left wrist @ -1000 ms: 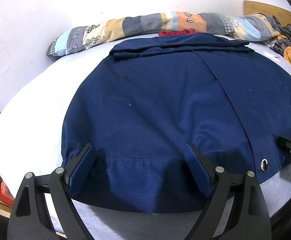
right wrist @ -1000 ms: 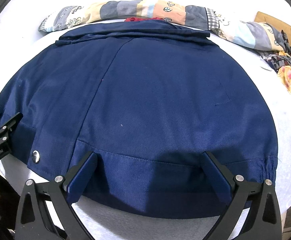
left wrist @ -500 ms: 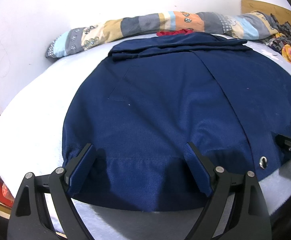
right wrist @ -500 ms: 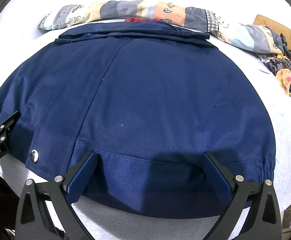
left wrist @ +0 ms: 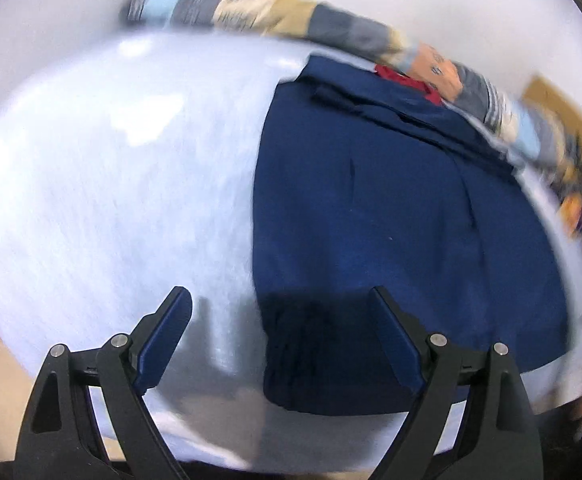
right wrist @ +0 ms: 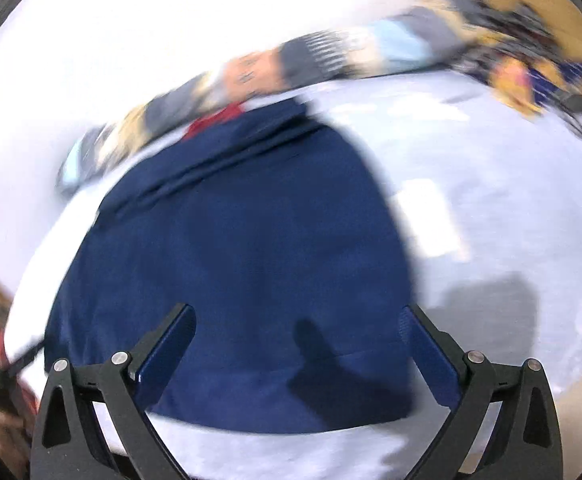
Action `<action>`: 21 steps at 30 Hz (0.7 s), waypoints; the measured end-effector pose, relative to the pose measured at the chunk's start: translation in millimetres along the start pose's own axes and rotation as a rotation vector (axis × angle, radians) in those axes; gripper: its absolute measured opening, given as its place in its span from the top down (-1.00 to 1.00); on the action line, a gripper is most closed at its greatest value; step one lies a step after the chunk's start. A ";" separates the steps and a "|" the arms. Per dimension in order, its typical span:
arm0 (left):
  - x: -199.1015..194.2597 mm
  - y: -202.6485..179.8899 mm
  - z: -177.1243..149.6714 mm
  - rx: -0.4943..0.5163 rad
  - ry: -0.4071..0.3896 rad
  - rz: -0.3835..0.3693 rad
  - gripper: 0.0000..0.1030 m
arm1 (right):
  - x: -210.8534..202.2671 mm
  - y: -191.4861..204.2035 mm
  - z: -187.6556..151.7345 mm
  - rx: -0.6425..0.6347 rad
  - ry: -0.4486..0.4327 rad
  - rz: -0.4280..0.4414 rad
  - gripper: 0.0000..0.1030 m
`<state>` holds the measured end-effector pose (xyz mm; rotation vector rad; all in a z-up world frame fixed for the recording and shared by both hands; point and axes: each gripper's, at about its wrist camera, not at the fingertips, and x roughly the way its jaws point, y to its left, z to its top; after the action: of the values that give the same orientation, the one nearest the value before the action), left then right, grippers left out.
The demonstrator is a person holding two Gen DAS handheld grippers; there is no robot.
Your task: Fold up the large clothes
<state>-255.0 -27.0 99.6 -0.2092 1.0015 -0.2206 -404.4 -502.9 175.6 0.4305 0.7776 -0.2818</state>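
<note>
Garment first: large navy-blue woven jacket (left wrist: 391,216) lies spread flat on the white fleecy bed cover (left wrist: 111,200), collar end at the far side, hem end nearest both cameras. It looks smoothed out and squared up, which suits a fold made from the sides. A scrap of red cloth (left wrist: 407,80) peeks out at the collar, just beside the long patchwork bolster of grey, tan, orange and pale-blue squares (left wrist: 331,28) that runs along the far edge of the bed against the white wall. A heap of patterned dark and orange fabric (right wrist: 523,76) sits at the far right corner, well apart from the jacket.

Left gripper (left wrist: 279,328): fingers wide, nothing between them but the jacket's left hem corner and bare cover below; pads not touching cloth. It hangs over the jacket's left edge, tilted downward.

Right gripper (right wrist: 295,344): fingers likewise spread wide and empty, over the hem, the outer finger near the jacket's right edge.

Both views are heavily smeared, so fine detail of seams and snaps cannot be told.

Judgement: each gripper sits toward its own side of the garment, likely to take a side edge and bring it inward. No fold of the body shows as yet. The smooth cloth may slip from a shallow pinch.
</note>
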 end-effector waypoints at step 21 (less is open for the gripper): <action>27.5 -0.1 10.7 -0.030 0.139 -0.272 -0.07 | 52.9 -42.7 -18.1 0.315 0.230 0.378 0.24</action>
<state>-231.6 -34.0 83.1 -0.3618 1.1137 -0.4728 -396.5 -536.4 114.2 0.9068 0.8602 0.0024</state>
